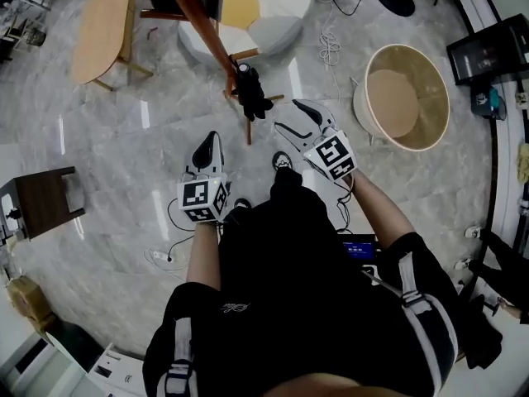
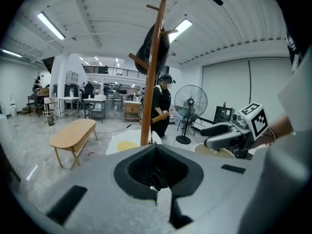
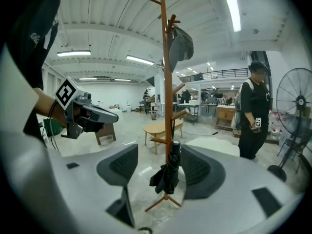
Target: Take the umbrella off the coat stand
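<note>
A folded black umbrella (image 1: 250, 89) (image 3: 168, 172) hangs low on the wooden coat stand (image 1: 198, 19) (image 3: 167, 82) (image 2: 153, 72). A dark cap or bag (image 3: 181, 45) (image 2: 153, 48) hangs from an upper peg. My right gripper (image 1: 299, 121) (image 3: 161, 169) stands open a short way from the stand. It points at the umbrella, which shows between its jaws without touching them. My left gripper (image 1: 207, 145) (image 2: 158, 179) is lower left of the stand, its jaws together with nothing in them. Each gripper shows in the other's view: the right gripper (image 2: 219, 133) and the left gripper (image 3: 105, 115).
A wooden bench (image 1: 103, 27) and an egg-shaped rug (image 1: 248, 15) lie beyond the stand. A round beige tub (image 1: 405, 98) sits to the right and a dark stool (image 1: 45, 201) to the left. A person (image 3: 253, 116) and a floor fan (image 3: 297, 106) stand farther off. Cables cross the floor.
</note>
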Motion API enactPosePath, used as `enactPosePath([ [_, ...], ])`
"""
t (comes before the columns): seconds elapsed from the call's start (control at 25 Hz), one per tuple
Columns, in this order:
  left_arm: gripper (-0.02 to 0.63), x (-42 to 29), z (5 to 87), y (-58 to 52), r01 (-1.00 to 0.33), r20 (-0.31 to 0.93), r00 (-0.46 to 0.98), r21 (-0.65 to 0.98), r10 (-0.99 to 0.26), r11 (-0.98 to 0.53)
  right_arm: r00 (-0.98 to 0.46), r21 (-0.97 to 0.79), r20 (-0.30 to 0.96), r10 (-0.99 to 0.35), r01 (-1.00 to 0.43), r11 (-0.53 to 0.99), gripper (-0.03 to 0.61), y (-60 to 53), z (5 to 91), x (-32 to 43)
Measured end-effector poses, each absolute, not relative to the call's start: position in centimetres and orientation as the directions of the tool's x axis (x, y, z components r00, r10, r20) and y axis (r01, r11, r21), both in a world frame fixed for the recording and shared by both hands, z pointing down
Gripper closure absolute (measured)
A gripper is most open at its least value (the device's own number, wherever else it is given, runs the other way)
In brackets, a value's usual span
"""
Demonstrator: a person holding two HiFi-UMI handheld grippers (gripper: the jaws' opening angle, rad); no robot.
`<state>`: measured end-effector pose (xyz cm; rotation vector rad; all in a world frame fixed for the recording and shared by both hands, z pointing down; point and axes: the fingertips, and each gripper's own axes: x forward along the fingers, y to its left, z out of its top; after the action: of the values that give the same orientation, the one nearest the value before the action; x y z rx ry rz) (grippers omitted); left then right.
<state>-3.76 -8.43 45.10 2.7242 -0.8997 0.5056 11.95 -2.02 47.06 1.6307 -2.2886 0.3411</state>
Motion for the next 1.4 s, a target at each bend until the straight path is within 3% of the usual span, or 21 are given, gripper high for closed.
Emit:
enactPosePath([
  [0.44,0.615,-3.3,52.4,-8.9,-0.691,0.502,0.664,0.128,-0.555,-0.711,-0.403,-0.093,0.423,-0.812,-0.91,0.403,0.299,-5.5,54.2,12.8],
  [0.72,0.615,-3.3,55.4,-10.3,-0.725,0.527,0.633,0.148,-0.567,-0.672,-0.388,-0.076,0.441,-0.809,-0.915,0.397,0.293,-8.7,58.6,13.5],
  [1.4,0.615,-4.2,59.2,-13.7,-0.8,0.449,0.584,0.178,-0.676,-0.573,-0.468,-0.114,0.468,-0.749,-0.873,0.475,0.219,-17.2,66.5,12.9],
])
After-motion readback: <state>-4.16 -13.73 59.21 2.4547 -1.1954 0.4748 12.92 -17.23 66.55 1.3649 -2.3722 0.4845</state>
